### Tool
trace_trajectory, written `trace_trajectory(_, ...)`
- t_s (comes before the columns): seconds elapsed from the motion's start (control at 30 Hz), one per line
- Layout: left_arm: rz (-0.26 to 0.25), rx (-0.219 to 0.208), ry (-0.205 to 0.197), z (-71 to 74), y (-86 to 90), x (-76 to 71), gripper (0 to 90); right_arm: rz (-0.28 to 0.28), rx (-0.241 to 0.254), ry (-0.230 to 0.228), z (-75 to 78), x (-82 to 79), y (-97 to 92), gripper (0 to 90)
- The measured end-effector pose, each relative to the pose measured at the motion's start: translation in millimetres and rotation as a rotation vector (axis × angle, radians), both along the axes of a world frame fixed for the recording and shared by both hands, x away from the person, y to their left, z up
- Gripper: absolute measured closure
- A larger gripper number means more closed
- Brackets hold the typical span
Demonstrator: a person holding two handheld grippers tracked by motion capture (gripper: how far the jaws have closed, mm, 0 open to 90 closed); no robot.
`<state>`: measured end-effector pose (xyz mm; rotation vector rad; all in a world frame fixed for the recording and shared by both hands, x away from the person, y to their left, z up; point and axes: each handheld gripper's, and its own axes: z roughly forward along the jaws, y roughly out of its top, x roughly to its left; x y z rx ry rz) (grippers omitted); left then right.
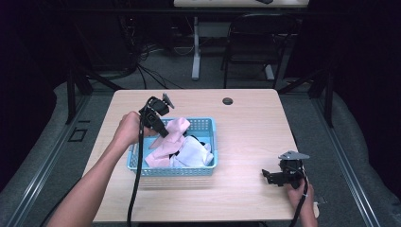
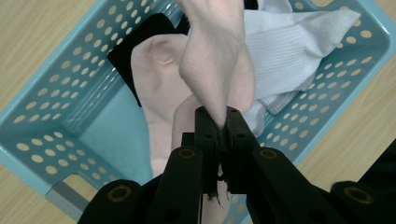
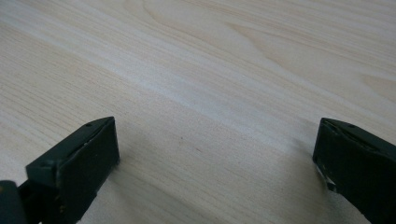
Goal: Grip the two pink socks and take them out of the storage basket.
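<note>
A light blue perforated basket [image 1: 208, 126] [image 2: 56, 98] sits in the middle of the wooden table [image 1: 250, 127]. Inside lie pink, white [image 1: 194, 153] [image 2: 299, 42] and black socks [image 2: 154, 25]. My left gripper [image 1: 164, 134] [image 2: 221, 122] hangs over the basket's left part, shut on a pink sock [image 1: 174, 131] [image 2: 215, 60] that drapes from its jaws above the others. A second pink sock [image 2: 156, 84] lies underneath. At the table's front right, my right gripper [image 1: 268, 176] [image 3: 215, 154] rests low over bare wood, jaws wide apart and holding nothing.
A dark round hole [image 1: 228, 100] marks the table's far side. Beyond the table stand a black chair [image 1: 255, 38] and a white desk leg [image 1: 196, 47] on grey floor. Cables trail from both grippers over the front edge.
</note>
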<state>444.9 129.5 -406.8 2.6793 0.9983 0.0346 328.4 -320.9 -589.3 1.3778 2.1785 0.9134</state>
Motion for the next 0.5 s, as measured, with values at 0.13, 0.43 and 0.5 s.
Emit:
trace_trajectory(0.13,-0.001,-0.008,0.001,8.1,2.6,-0.8,86.3,-0.003,0.001,-0.001,0.0,-0.1,0.1,0.0)
trace_trajectory(0.43,0.004,-0.015,-0.015,23.4,7.2,-2.7,86.3,-0.002,0.001,-0.002,-0.1,0.0,0.1,0.0)
trace_trajectory(0.5,0.009,-0.015,-0.023,28.7,10.3,-3.6,86.3,-0.002,0.001,-0.003,-0.2,0.0,0.1,0.0)
